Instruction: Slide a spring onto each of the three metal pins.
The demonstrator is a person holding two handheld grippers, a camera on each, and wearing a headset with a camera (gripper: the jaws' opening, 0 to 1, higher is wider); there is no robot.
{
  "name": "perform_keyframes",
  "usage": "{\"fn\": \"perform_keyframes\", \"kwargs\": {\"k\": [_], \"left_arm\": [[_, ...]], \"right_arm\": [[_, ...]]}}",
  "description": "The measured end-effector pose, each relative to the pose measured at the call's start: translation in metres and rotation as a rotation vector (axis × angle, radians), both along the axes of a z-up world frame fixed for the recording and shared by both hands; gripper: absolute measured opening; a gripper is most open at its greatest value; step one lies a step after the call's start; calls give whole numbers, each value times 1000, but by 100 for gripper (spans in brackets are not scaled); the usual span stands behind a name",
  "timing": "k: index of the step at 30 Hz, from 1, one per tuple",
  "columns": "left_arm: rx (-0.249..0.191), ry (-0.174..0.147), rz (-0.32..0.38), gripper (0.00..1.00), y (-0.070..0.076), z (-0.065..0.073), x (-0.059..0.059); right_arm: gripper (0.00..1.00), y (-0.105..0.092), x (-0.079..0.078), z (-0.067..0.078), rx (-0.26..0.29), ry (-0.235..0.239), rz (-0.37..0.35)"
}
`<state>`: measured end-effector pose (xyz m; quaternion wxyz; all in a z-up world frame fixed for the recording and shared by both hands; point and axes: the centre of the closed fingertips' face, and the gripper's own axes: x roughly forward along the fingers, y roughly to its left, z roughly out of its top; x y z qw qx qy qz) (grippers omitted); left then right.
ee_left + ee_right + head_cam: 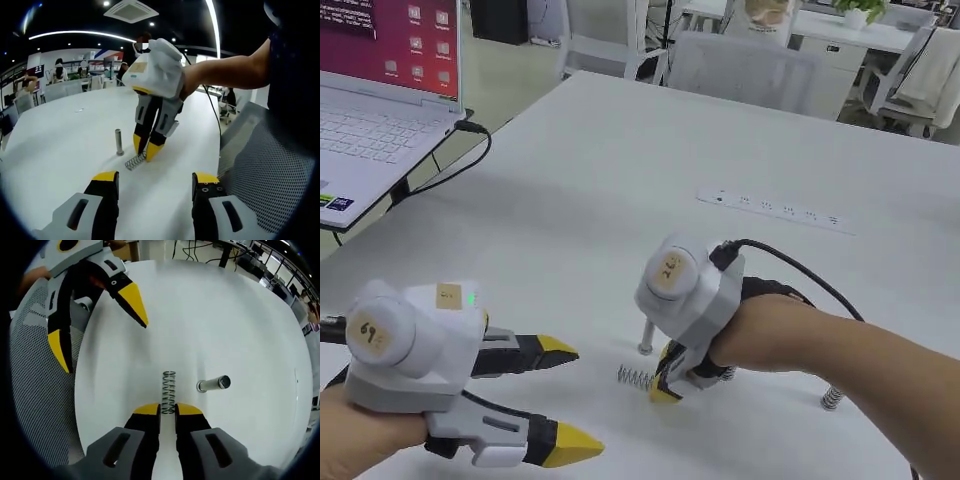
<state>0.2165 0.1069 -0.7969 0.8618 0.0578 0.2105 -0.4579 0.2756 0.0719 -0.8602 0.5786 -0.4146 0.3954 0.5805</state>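
**Gripping of one spring at the table surface recorded**

The right gripper (665,385) is seen lowered to the white table (620,170), tips down, at the near centre. Its jaws are drawn almost together and are closed on one end of a spring (169,387); in the right gripper view the coil is seen pinched between the yellow tips and extending away from them. The spring is lying on its side on the table, its free end directed left.

A metal pin (647,335) is seen standing upright just beyond the right gripper. The spring is just beside the pin and apart from it; it has not been slid on.

The left gripper (578,395) is held at the near left, above the table, pointing right. Its jaws are spread wide and nothing is held between them, as confirmed in the left gripper view, where the table is seen between the tips.

A second spring (832,397) is noted upright at the near right, beside the person's forearm; whether a pin stands inside it cannot be told.

A laptop (380,100) is recorded at the far left and a power strip (775,210) on the far side of the table.
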Motion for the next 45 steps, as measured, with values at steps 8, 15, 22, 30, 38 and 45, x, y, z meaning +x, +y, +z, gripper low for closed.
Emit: {"fn": "perform_keyframes", "kwargs": {"k": [8, 15, 22, 30, 38, 45], "left_arm": [[2, -4, -6, 53, -1, 1, 1], [8, -10, -17, 52, -3, 1, 3], [11, -18, -32, 50, -7, 4, 5], [10, -24, -53, 46, -13, 7, 5], [-6, -35, -67, 38, -15, 12, 4], [-28, -59, -93, 28, -20, 20, 2]], "right_arm": [[8, -1, -2, 1, -3, -11, 6], [8, -3, -10, 15, 13, -20, 27], [8, -10, -24, 30, 3, -15, 75], [8, -10, -39, 48, 15, 6, 118], [8, -7, -48, 58, 20, 6, 154], [8, -6, -52, 65, 25, -3, 179]]}}
